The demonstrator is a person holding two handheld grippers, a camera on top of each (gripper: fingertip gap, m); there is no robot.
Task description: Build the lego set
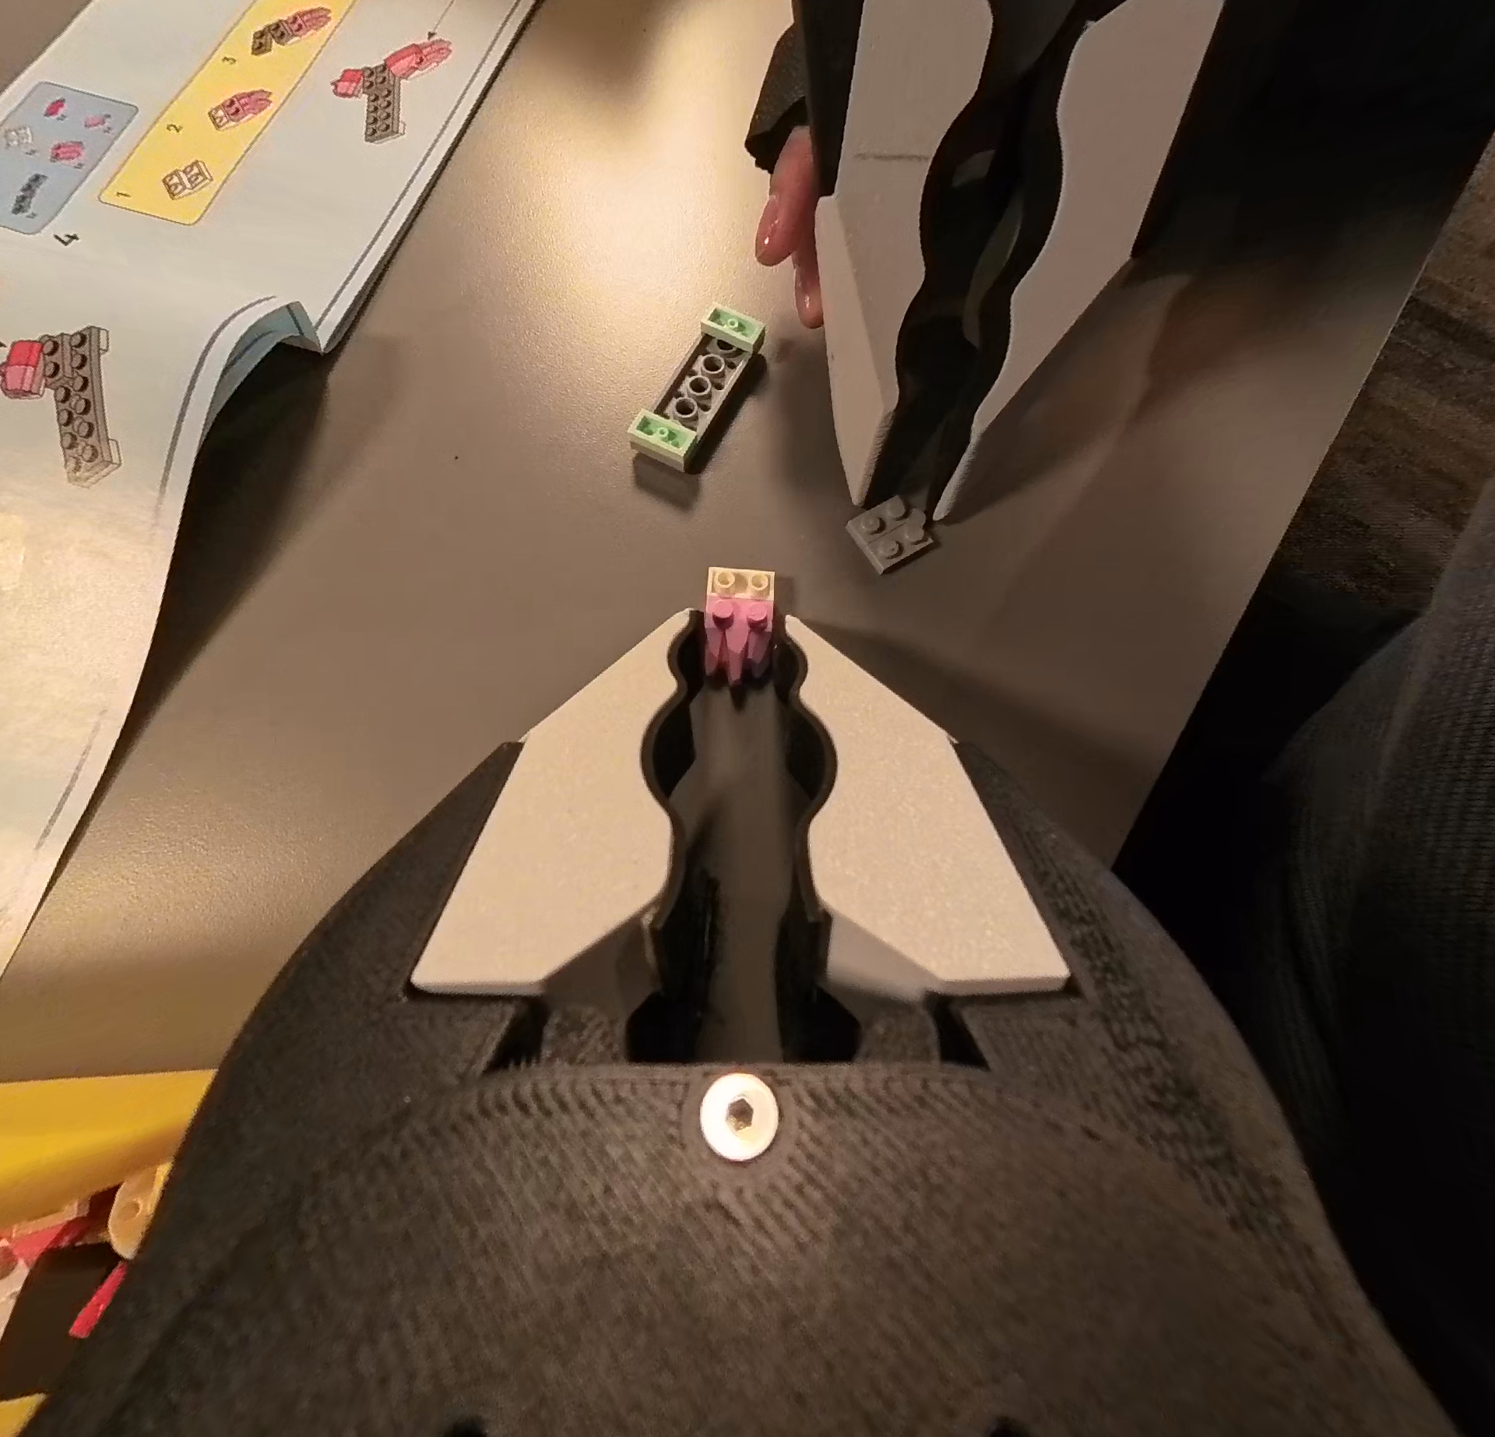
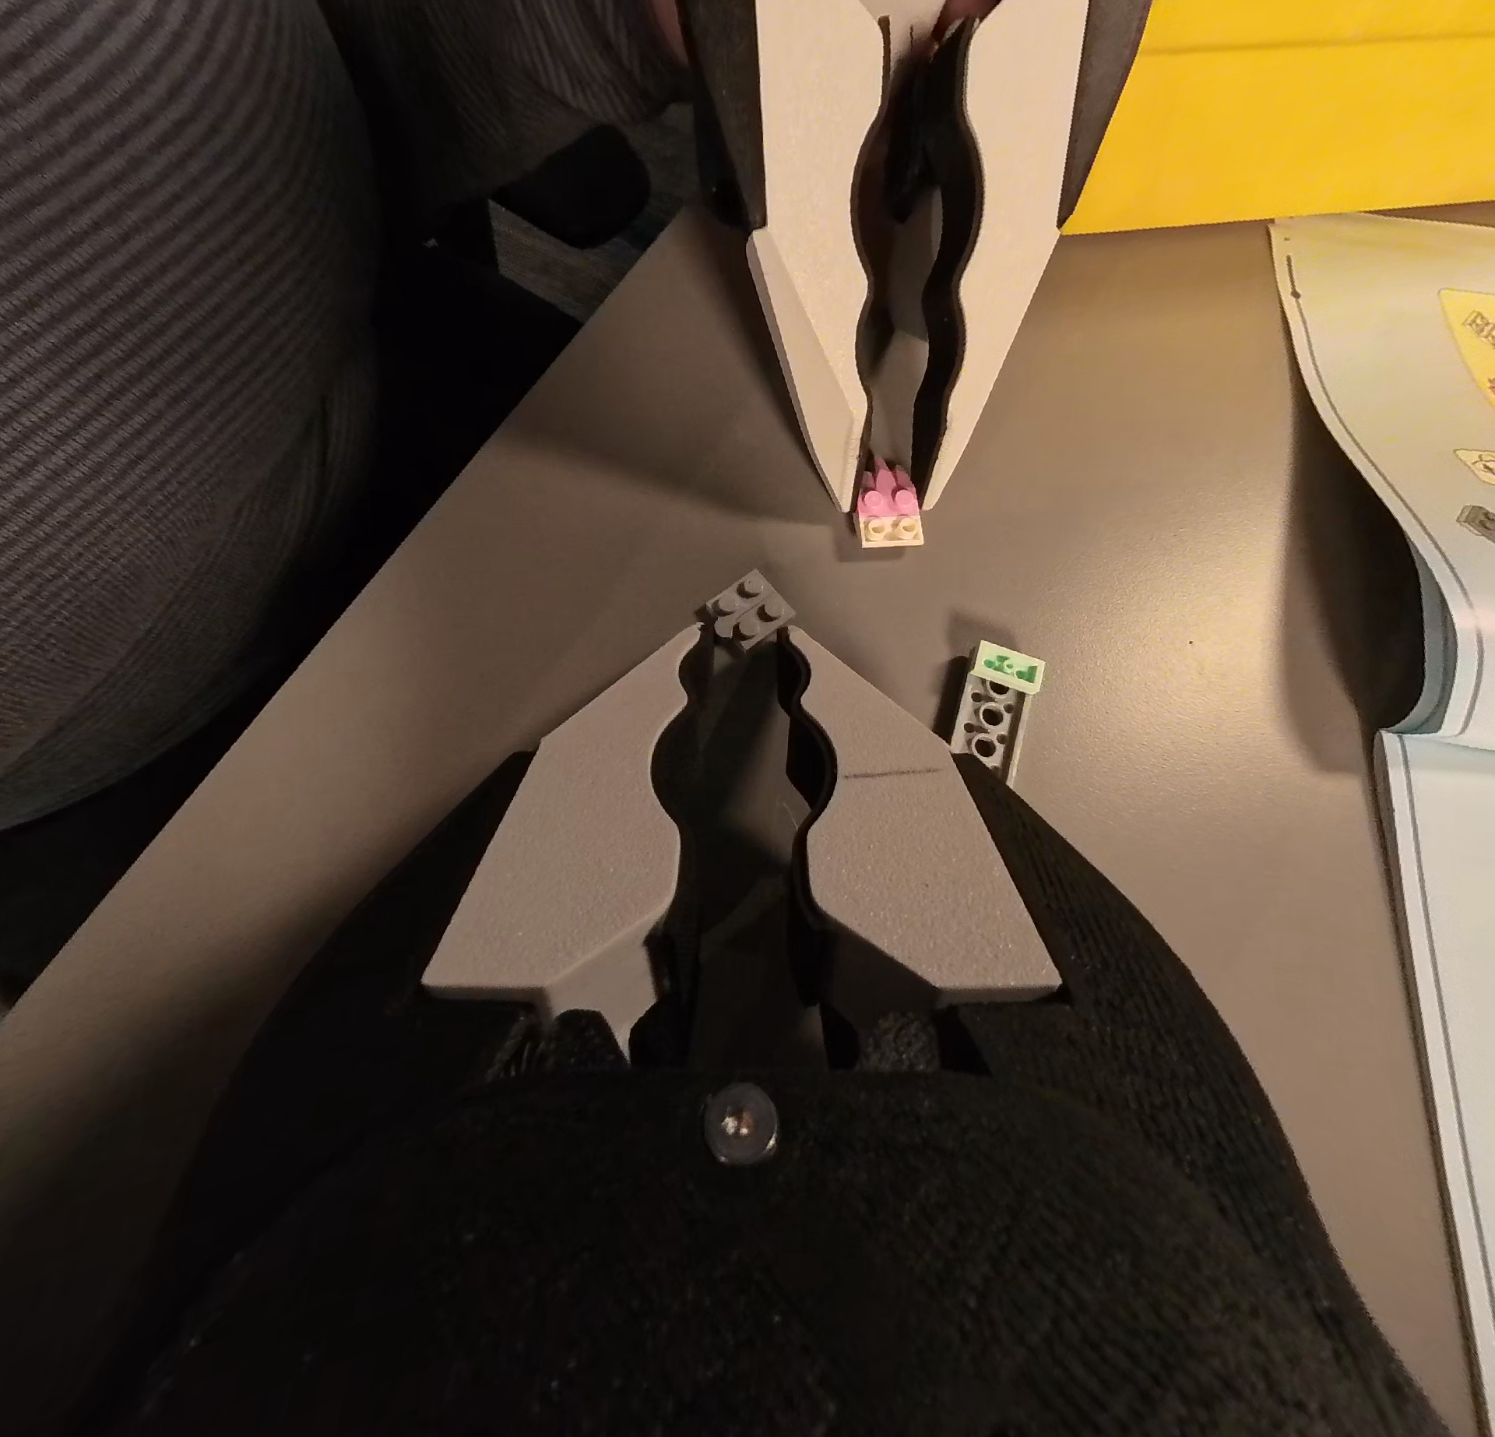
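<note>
The left gripper (image 1: 738,617) has its jaws set narrow, clamped on a pink brick (image 1: 736,639) with 2 studs and pointed slopes; a cream plate (image 1: 742,582) fixed to it juts past the fingertips, low over the tabletop (image 1: 485,589). The right gripper (image 2: 743,629) is just as narrow, its jaws pinching the near edge of a grey 2x2 plate (image 2: 748,607) that sits skewed at the tips. The 2 grippers face each other, their loads near but apart. Beside the right gripper lies a grey plate with round holes and a pale green tile on each end (image 1: 697,385), flat on the tabletop. An open instruction booklet (image 1: 202,144) shows printed step numbers and brick drawings. The fingers are matte grey plastic with wavy black inner pads, set in ribbed black bodies. A yellow box (image 2: 1294,87) stands behind the left gripper.
</note>
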